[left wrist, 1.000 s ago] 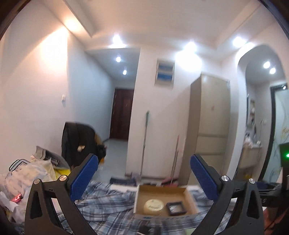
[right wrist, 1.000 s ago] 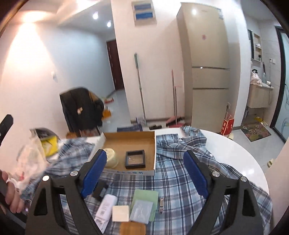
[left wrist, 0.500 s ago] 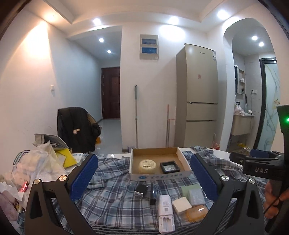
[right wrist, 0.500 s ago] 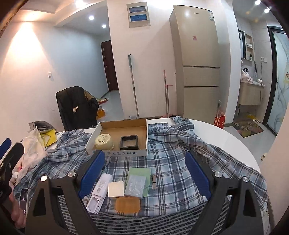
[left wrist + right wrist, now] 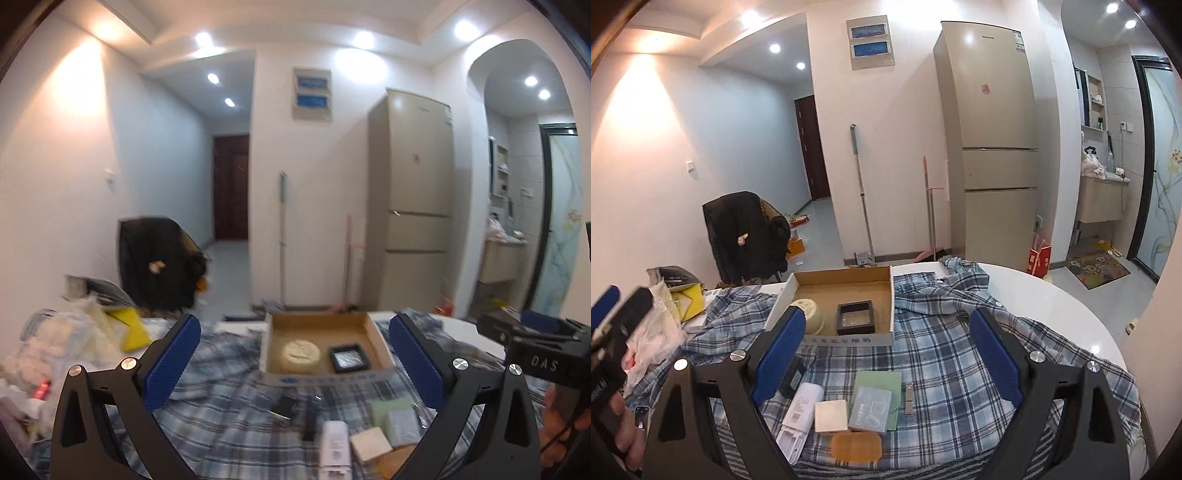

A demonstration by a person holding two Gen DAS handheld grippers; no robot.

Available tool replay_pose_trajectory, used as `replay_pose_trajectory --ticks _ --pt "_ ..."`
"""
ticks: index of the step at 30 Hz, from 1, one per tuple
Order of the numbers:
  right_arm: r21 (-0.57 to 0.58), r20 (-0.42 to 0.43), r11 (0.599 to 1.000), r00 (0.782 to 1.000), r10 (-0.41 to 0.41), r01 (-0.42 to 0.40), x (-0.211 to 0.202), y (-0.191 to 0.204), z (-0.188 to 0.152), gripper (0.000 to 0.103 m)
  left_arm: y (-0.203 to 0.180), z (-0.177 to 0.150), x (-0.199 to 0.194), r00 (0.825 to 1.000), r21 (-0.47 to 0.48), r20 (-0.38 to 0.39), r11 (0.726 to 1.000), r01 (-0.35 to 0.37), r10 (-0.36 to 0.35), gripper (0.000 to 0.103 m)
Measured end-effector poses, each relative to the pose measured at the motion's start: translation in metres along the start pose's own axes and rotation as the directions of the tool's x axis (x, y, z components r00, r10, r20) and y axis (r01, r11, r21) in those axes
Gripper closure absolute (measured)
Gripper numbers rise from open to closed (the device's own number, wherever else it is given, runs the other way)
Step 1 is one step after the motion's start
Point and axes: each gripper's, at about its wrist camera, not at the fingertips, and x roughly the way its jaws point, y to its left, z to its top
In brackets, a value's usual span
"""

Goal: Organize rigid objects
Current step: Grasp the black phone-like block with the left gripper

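An open cardboard box (image 5: 846,275) lies on a plaid shirt (image 5: 945,362) spread over a white round table. In it are a round cream tin (image 5: 809,314) and a black framed case (image 5: 855,317). In front of the box lie a white carton (image 5: 799,413), a cream square (image 5: 831,417), a grey packet (image 5: 870,410) on a green pad (image 5: 879,380), a nail clipper (image 5: 908,397), an orange bar (image 5: 855,445) and a small black item (image 5: 790,380). My right gripper (image 5: 886,314) hangs open above them, empty. My left gripper (image 5: 293,332) is open too, facing the box (image 5: 321,321), and this view is blurred.
Plastic bags and a yellow pouch (image 5: 689,301) crowd the table's left side. A chair with a dark jacket (image 5: 746,232), two mops and a fridge (image 5: 993,147) stand behind. The table's right edge (image 5: 1082,321) is bare. A hand (image 5: 561,417) holds the other gripper.
The left gripper tipped down from the ceiling toward the table, bringing the loose items into view, and is still moving. The right gripper drew back slightly early on, then held still.
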Motion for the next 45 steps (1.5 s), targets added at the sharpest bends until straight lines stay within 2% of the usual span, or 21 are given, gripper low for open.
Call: replay_pose_trajectory --ticks 2,5,8,10,12,14,17,18,23,28,32,36,38,42,45 --pt "-0.002 0.007 1.0 1.0 -0.008 0.008 0.006 -0.001 0.002 0.013 0.001 -0.002 0.014 0.999 -0.015 -0.045 1.0 -0.006 0.005 0.0" --pt "0.004 0.022 1.0 1.0 -0.021 0.021 0.014 -0.004 -0.002 0.013 0.008 -0.008 0.039 0.991 -0.037 -0.109 0.995 -0.087 0.083 0.0" --pt "-0.008 -0.031 1.0 0.999 -0.021 0.021 0.033 -0.004 -0.012 0.013 0.019 -0.018 0.06 0.985 -0.087 -0.174 0.996 -0.005 -0.01 0.003" --pt "-0.01 -0.089 1.0 0.996 0.022 -0.022 0.044 -0.003 -0.017 0.013 0.021 -0.028 0.074 0.976 -0.104 -0.207 0.994 0.043 -0.064 0.025" --pt "-0.007 -0.102 0.999 0.994 0.049 -0.05 0.05 -0.003 -0.021 0.013 0.019 -0.04 0.088 0.967 -0.099 -0.245 0.994 0.04 -0.063 0.03" --pt "-0.031 -0.111 0.999 0.993 0.032 -0.036 0.058 0.0 -0.025 0.013 0.019 -0.054 0.102 0.956 -0.108 -0.283 0.993 0.049 -0.078 0.041" --pt "-0.03 -0.136 0.999 0.99 0.024 -0.028 0.07 -0.001 -0.034 0.013 0.018 -0.073 0.121 0.92 -0.127 -0.363 0.986 0.109 -0.148 0.054" --pt "-0.023 -0.151 0.999 0.988 0.032 -0.035 0.073 -0.002 -0.038 0.013 0.017 -0.08 0.126 0.909 -0.125 -0.384 0.984 0.123 -0.162 0.063" --pt "-0.05 -0.19 0.999 0.982 0.013 -0.023 0.087 -0.001 -0.051 0.013 0.012 -0.096 0.139 0.877 -0.121 -0.437 0.98 0.16 -0.198 0.064" --pt "-0.043 -0.248 0.998 0.968 0.024 -0.035 0.101 -0.004 -0.065 0.013 0.002 -0.104 0.141 0.88 -0.075 -0.43 0.979 0.188 -0.202 0.064" --pt "0.03 -0.261 0.999 0.964 0.046 -0.039 0.103 -0.017 -0.066 0.015 -0.002 -0.11 0.149 0.859 -0.061 -0.466 0.976 0.209 -0.212 0.071" --pt "0.023 -0.248 0.999 0.968 0.027 -0.022 0.1 -0.02 -0.065 0.015 -0.001 -0.111 0.168 0.823 -0.09 -0.521 0.974 0.209 -0.225 0.076" --pt "0.032 -0.257 0.999 0.966 0.033 -0.025 0.102 -0.021 -0.065 0.015 -0.001 -0.117 0.173 0.817 -0.073 -0.547 0.982 0.174 -0.185 0.076" --pt "0.038 -0.263 0.999 0.964 0.047 -0.038 0.102 -0.022 -0.066 0.015 0.002 -0.121 0.173 0.819 -0.086 -0.544 0.983 0.162 -0.183 0.076" --pt "0.03 -0.269 0.999 0.962 0.045 -0.038 0.104 -0.02 -0.067 0.015 0.003 -0.125 0.179 0.798 -0.098 -0.571 0.981 0.169 -0.194 0.076"
